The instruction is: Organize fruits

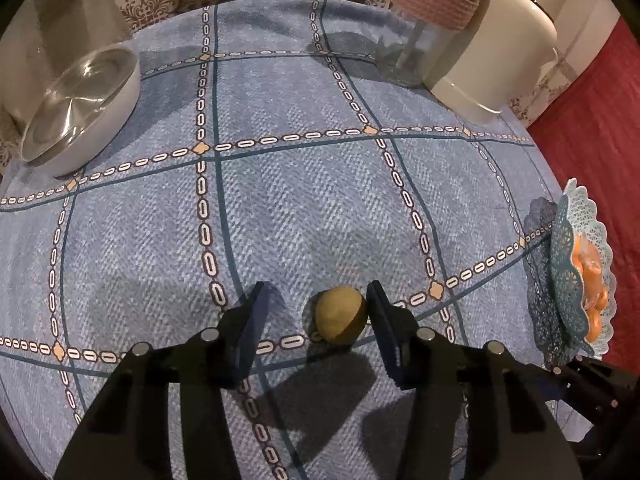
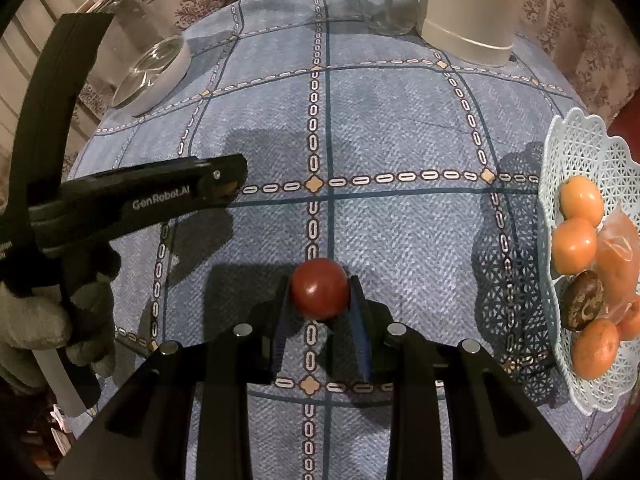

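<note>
In the left wrist view my left gripper (image 1: 316, 300) is open, its jaws wide apart. A yellow-green round fruit (image 1: 341, 314) lies on the blue checked tablecloth between the fingers, close to the right one. In the right wrist view my right gripper (image 2: 319, 286) is shut on a red round fruit (image 2: 319, 288) and holds it just above the cloth. A pale lattice fruit basket (image 2: 576, 148) at the right holds several orange fruits (image 2: 581, 200) and a dark brown fruit (image 2: 582, 300). The basket also shows at the right edge of the left wrist view (image 1: 568, 280).
A white bowl with a glass lid (image 1: 80, 108) stands at the far left. A glass jar (image 1: 420, 48) and a white pot (image 1: 500, 60) stand at the back right. The left gripper's body (image 2: 140, 200) and a gloved hand (image 2: 48, 320) fill the right wrist view's left side.
</note>
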{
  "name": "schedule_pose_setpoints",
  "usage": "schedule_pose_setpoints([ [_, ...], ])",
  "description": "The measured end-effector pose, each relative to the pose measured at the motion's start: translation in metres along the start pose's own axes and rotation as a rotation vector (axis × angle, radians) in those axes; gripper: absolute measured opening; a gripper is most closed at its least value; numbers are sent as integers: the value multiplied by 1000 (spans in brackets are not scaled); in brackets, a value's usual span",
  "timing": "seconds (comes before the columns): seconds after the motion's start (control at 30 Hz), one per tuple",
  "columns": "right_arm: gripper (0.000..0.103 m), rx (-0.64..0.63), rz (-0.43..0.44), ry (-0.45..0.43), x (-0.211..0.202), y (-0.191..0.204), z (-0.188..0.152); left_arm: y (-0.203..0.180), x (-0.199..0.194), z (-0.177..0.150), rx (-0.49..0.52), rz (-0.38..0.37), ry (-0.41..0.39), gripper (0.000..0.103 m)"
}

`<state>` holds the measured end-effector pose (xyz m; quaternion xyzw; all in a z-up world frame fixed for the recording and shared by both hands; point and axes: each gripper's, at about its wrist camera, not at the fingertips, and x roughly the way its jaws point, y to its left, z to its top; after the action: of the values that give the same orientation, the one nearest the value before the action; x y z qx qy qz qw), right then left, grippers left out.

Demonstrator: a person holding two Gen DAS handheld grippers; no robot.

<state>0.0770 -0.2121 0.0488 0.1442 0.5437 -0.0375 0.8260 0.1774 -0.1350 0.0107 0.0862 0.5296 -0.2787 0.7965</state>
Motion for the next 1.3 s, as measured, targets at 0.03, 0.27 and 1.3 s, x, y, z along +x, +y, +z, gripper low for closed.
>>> schedule_pose_setpoints([
  [0.03,29,1,-1,0,0,0,0,0,0,-1,3,0,-1,51],
  [0.27,29,0,-3,3,1,0,0,-1,-2,-8,35,-5,-8,50],
  [1.3,29,-45,12,-3,0,18,5,34,-44,-31,-43,48,-19,28],
])
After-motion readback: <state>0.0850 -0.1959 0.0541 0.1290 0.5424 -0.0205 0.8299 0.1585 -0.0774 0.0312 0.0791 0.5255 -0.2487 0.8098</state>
